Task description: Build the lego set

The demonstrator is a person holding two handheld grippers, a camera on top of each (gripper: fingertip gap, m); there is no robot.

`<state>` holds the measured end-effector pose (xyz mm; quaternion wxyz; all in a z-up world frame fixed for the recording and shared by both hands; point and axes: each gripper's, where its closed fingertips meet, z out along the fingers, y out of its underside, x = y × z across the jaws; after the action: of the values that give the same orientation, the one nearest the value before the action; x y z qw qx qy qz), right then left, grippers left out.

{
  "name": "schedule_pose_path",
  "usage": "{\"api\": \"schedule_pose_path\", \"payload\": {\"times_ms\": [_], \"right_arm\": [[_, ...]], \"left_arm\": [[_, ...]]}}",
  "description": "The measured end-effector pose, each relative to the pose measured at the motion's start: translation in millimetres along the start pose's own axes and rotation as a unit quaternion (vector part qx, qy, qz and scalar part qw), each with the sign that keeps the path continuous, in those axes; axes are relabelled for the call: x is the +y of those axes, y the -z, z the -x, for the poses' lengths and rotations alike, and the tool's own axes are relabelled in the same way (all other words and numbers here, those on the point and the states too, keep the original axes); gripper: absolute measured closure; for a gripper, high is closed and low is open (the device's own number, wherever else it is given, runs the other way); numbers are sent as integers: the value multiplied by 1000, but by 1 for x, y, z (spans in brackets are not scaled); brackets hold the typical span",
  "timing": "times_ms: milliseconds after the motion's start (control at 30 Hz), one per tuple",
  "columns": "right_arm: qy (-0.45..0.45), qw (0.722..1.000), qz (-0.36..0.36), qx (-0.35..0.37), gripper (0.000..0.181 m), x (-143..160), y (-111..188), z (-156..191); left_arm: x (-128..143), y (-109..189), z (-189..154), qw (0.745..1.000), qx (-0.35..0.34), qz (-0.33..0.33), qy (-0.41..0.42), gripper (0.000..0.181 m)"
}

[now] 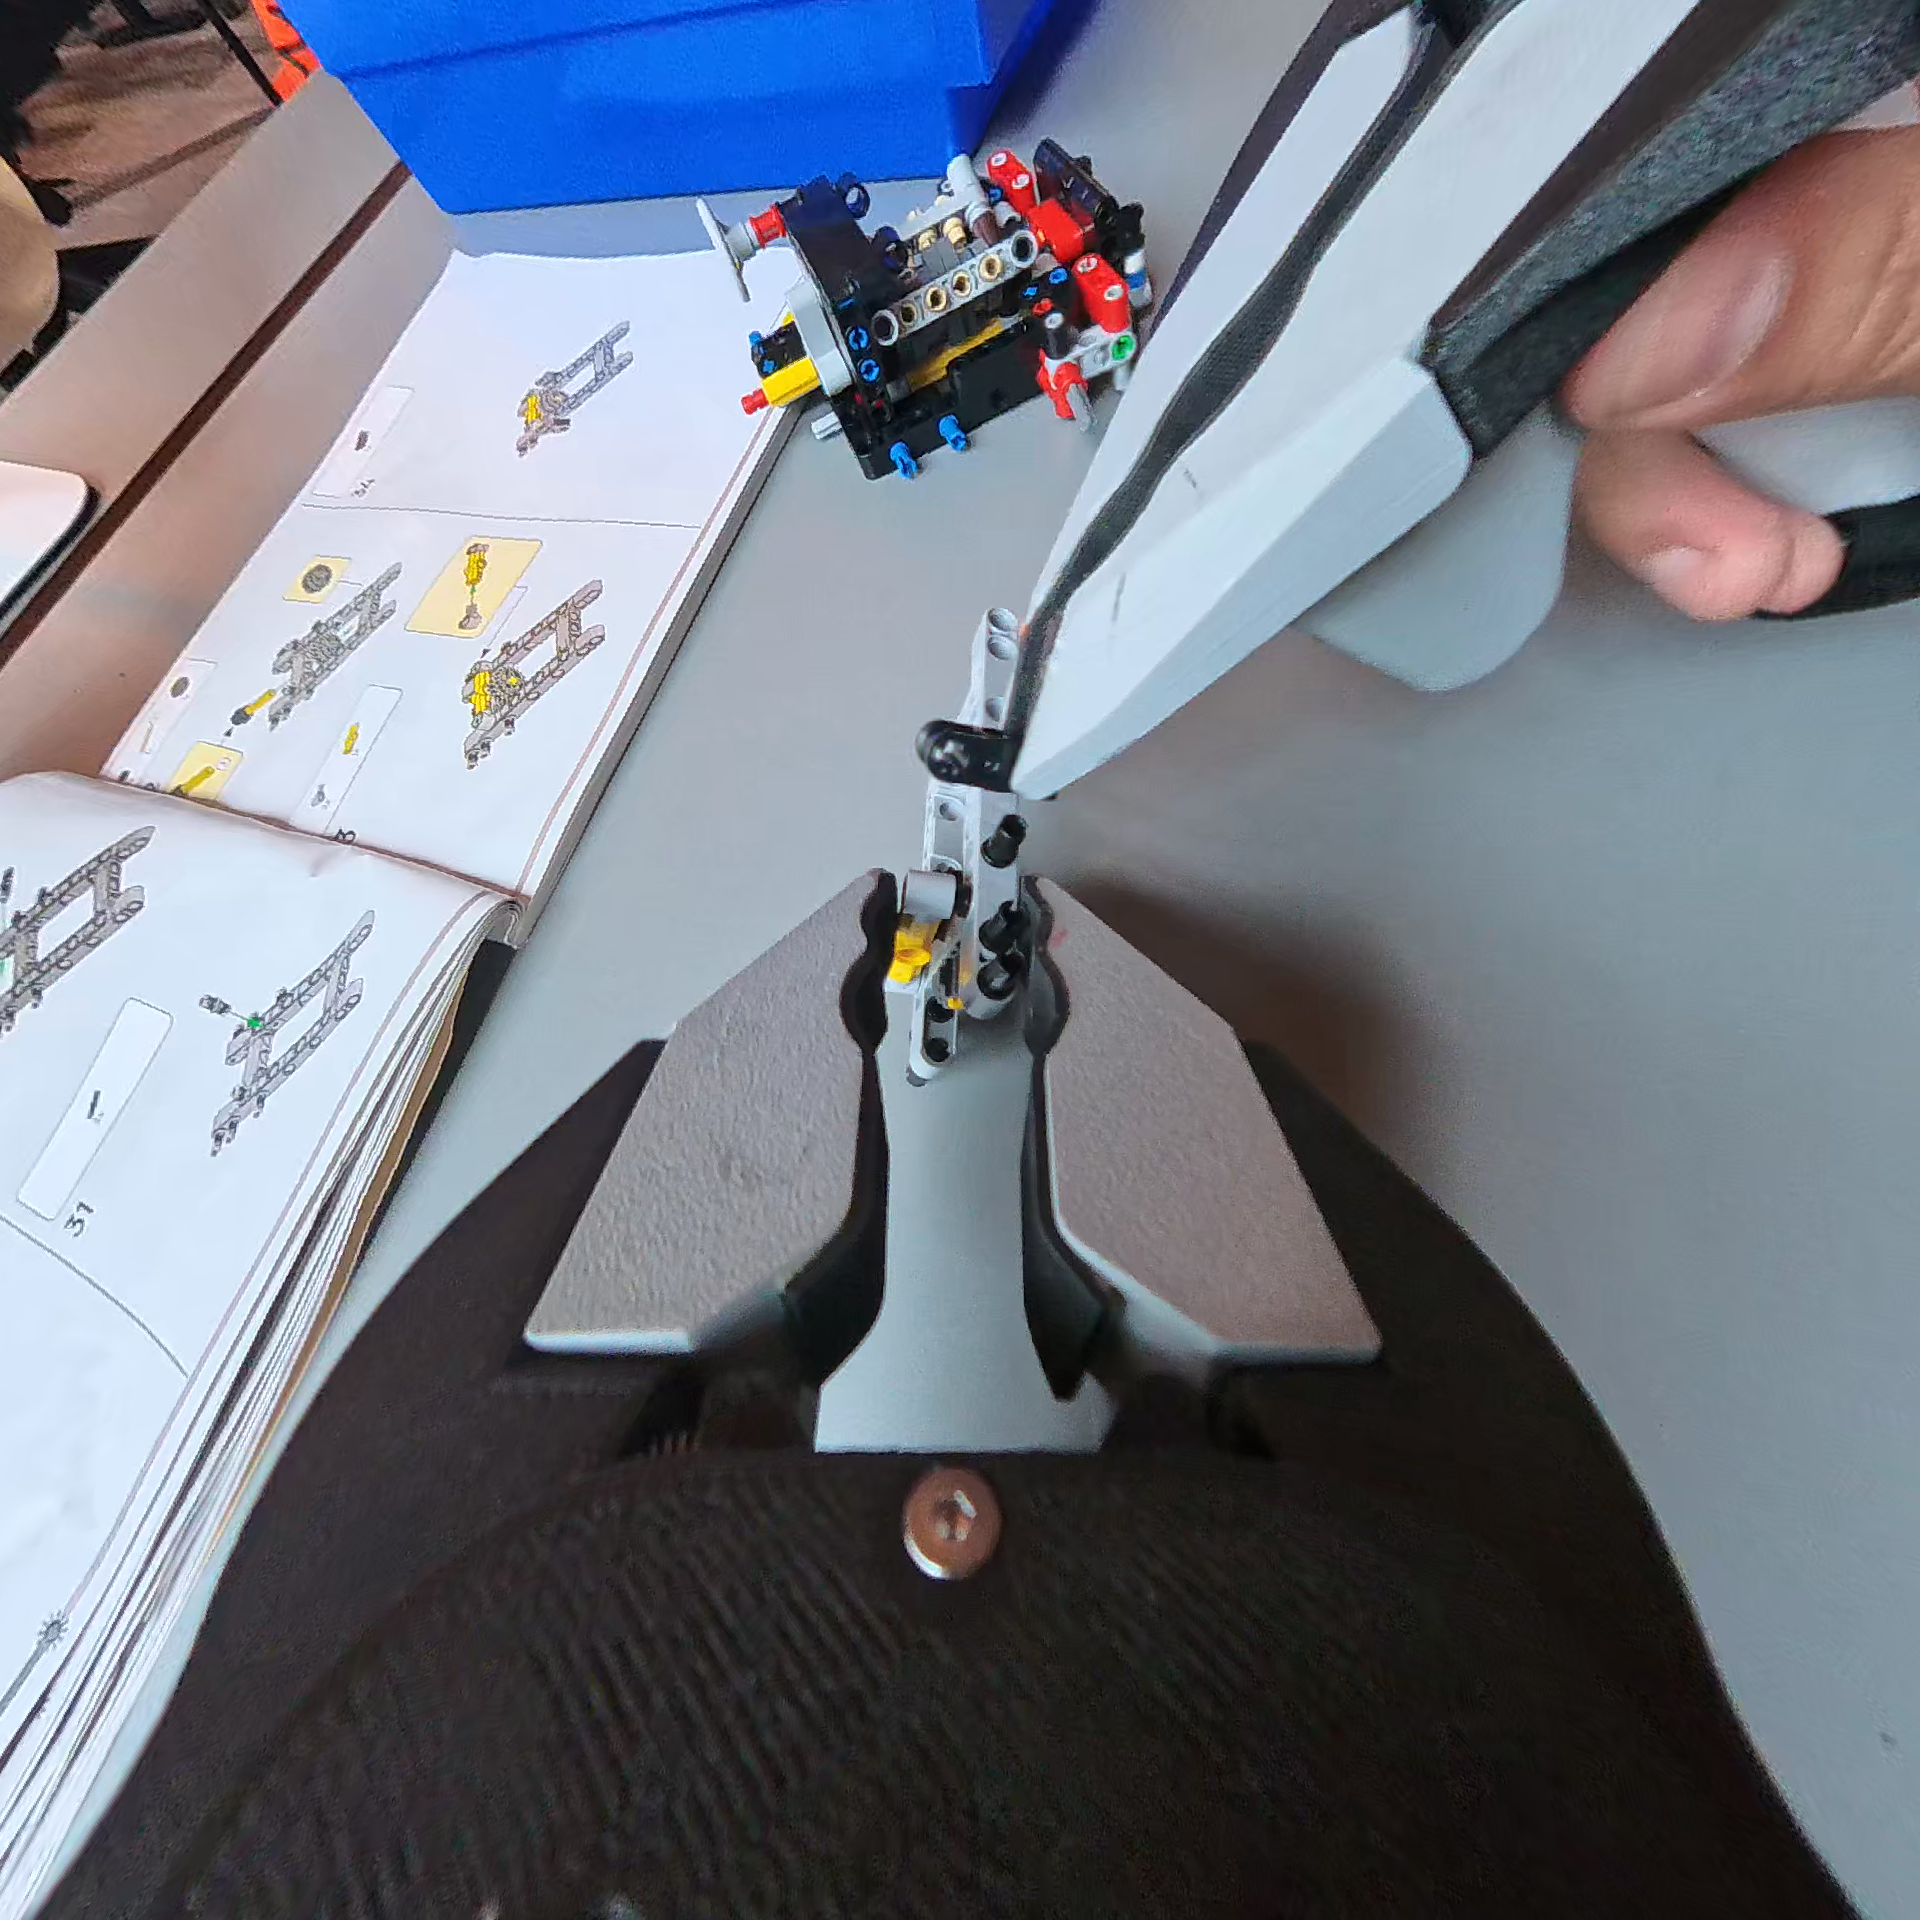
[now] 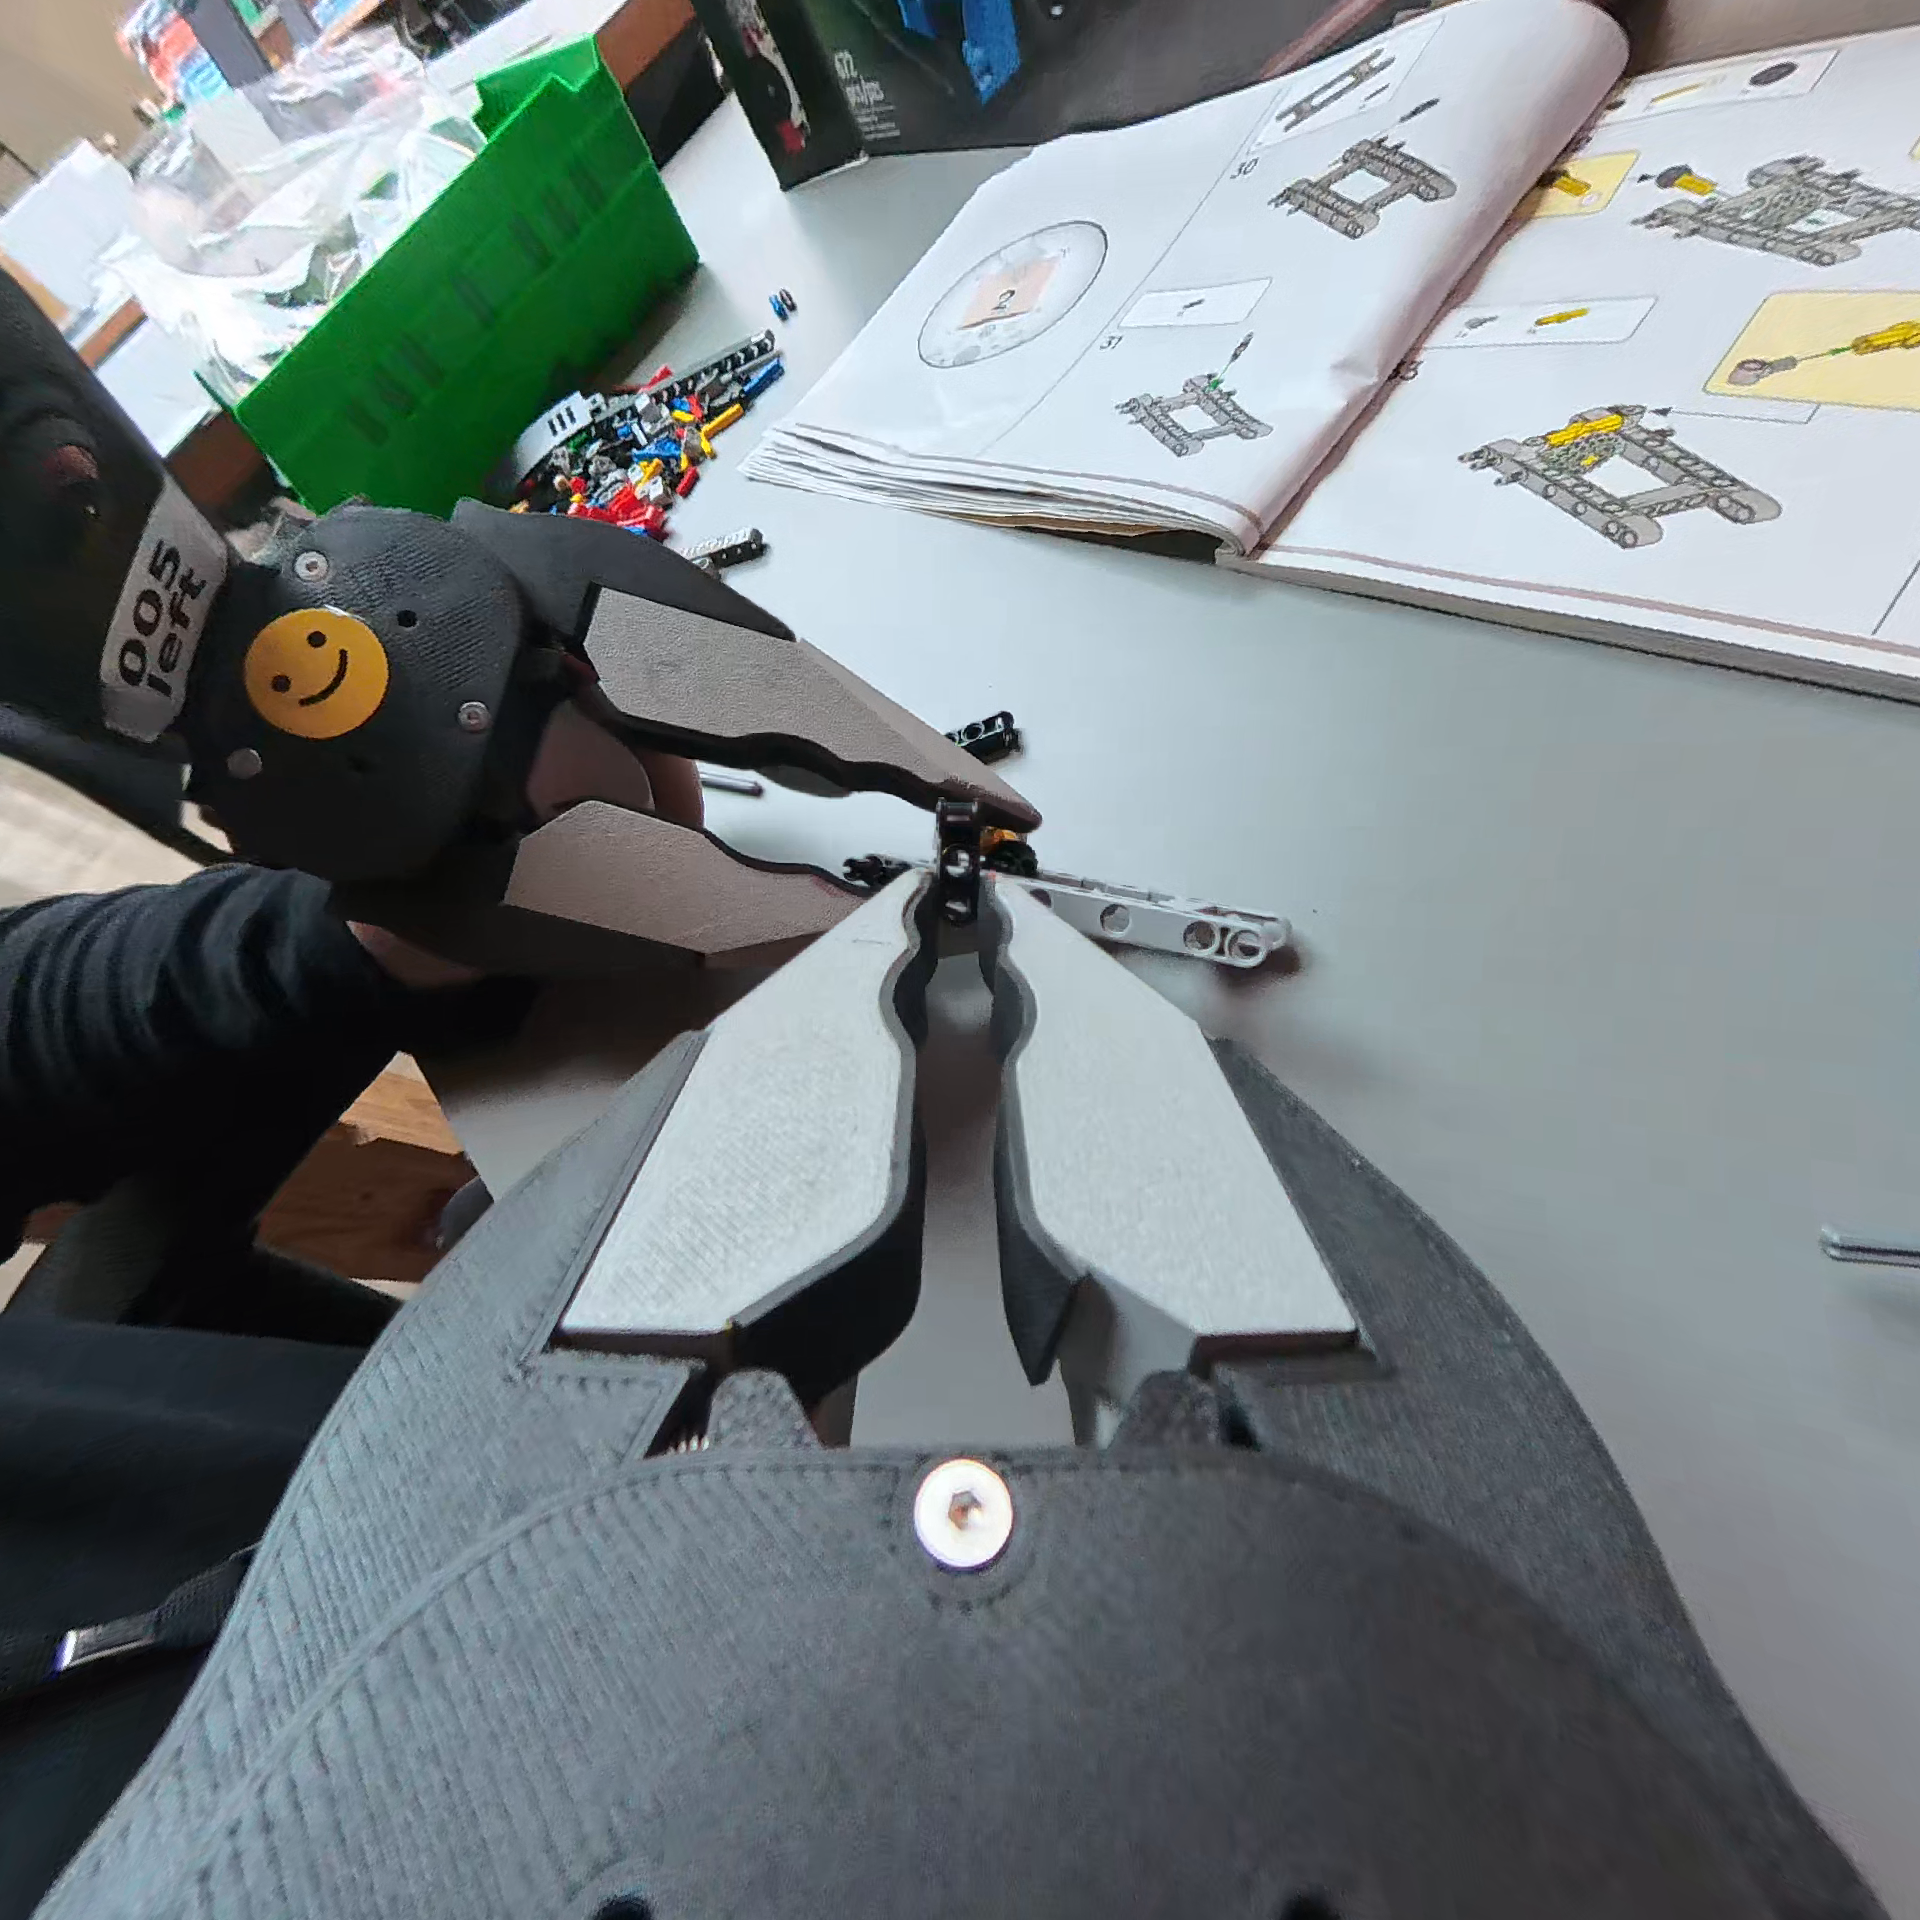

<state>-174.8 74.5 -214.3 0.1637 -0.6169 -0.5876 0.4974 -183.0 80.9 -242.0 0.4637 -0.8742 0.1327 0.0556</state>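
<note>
Grey plastic beam frame (image 1: 961, 914), light, stiff, pins pop loose easily, sits at 12 o'clock clamped in left tool (image 1: 956, 935); right tool (image 2: 958, 894) nearly closed pinching black connector (image 2: 956, 862); best gripped along beam's flat sides.

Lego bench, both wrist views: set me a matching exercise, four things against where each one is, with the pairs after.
Things:
1. grey beam assembly
2. small black connector
3. loose brick pile
4. finished multicolour sub-build

Places:
A. on the table beside the green bin
B. pinched at the tips of the right gripper
C. on the table in front of the blue box
D. clamped between the fingers of the left gripper

Pairs: 1-D, 2-B, 3-A, 4-C
</note>
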Motion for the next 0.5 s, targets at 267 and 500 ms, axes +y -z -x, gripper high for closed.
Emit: {"api": "schedule_pose_path", "payload": {"times_ms": [267, 500], "right_arm": [[4, 999, 28, 24, 177, -2, -9, 0], [56, 993, 86, 66, 177, -4, -12, -2]], "left_arm": [[0, 1, 2, 999, 19, -4, 35, 161], [1, 1, 5, 998, 25, -3, 49, 161]]}}
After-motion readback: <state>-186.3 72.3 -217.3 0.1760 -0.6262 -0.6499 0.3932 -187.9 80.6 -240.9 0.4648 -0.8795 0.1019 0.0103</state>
